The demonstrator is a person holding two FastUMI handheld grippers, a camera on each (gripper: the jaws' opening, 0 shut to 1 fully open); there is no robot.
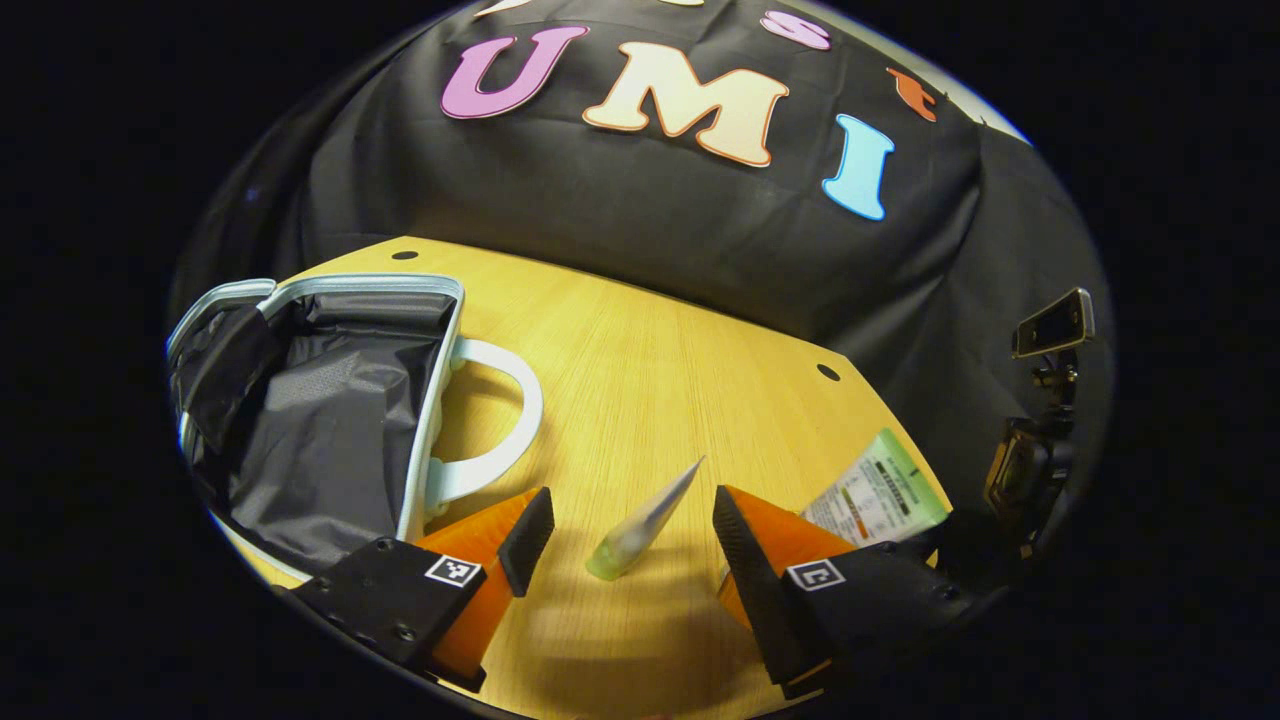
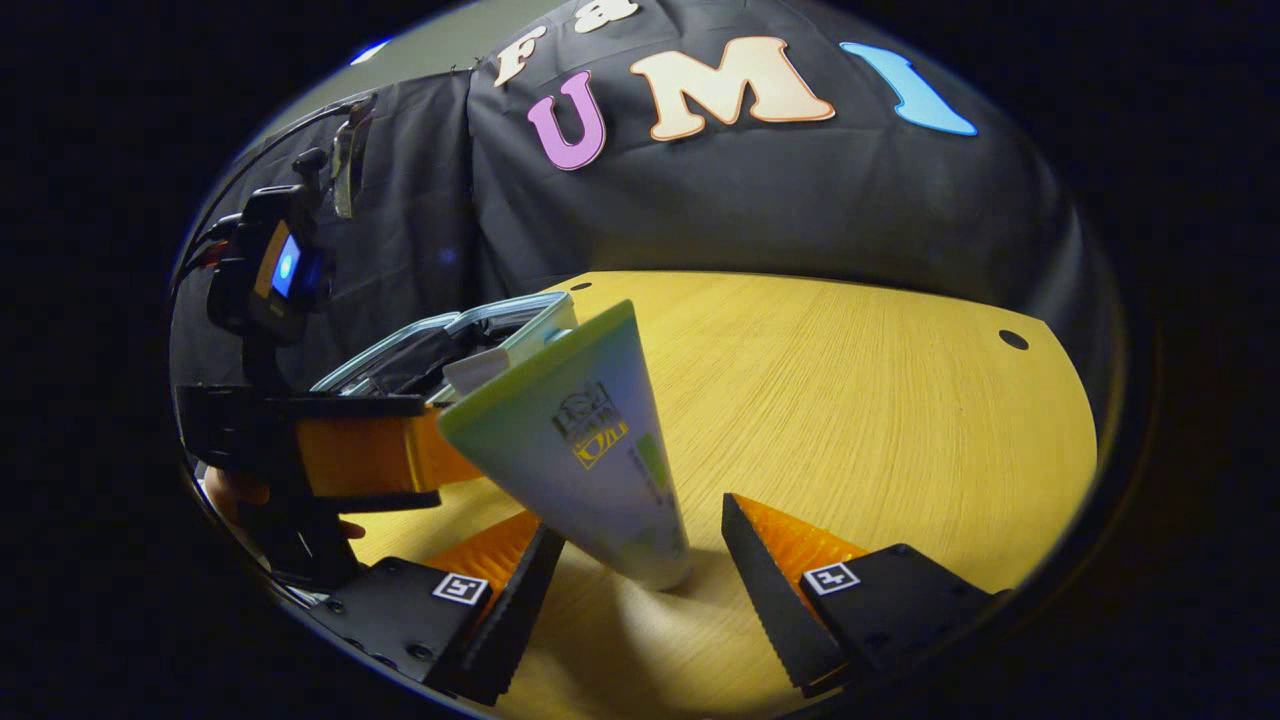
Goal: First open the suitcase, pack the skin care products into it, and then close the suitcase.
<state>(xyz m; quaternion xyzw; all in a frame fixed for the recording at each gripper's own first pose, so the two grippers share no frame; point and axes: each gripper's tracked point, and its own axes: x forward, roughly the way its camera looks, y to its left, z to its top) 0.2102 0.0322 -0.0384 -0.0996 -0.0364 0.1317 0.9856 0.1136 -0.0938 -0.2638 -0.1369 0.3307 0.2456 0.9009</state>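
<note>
Both tongs wide, holding nothing: small tube (image 1: 645, 524) lies between left tongs (image 1: 630, 545), crimped end pointing away; open suitcase (image 1: 330, 420) to their left.

Wooden table (image 1: 640, 360) carries open suitcase (image 1: 330, 420) and (seemingly two) tubes (image 1: 645, 520).

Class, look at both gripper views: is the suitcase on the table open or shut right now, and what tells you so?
Open. In the left gripper view the suitcase shows its dark lining inside the pale rim, with no products visible inside.
</note>
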